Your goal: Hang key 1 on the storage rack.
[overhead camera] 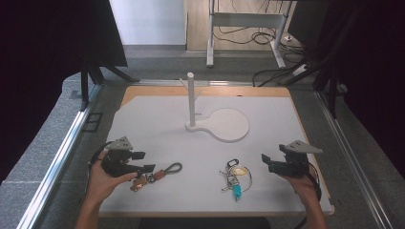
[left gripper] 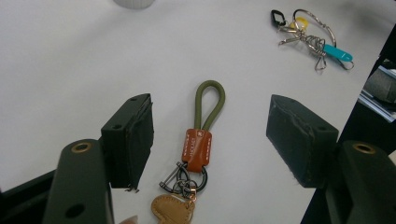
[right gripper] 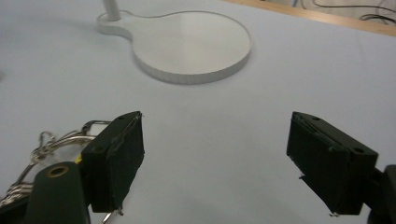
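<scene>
Olive-green cord loop keychain with an orange leather tab, dark metal rings and a tan leather charm (left gripper: pixel 201 135) lies flat on the white table mat (overhead camera: pixel 157 124), near the front left. It sits lengthwise between the jaws of the left gripper (left gripper: pixel 210 135), which stand wide open and touch nothing, likely lined up to close on the tab or loop. Second bunch, silver rings with a teal tag and yellow piece (overhead camera: pixel 235 177), lies just beside the right gripper (overhead camera: pixel 270 162), also wide open and empty, resting low as if waiting. White key stand with an upright post, side pegs and round base (overhead camera: pixel 217 121) sits mid-mat behind both, probably where the loops get hung.
</scene>
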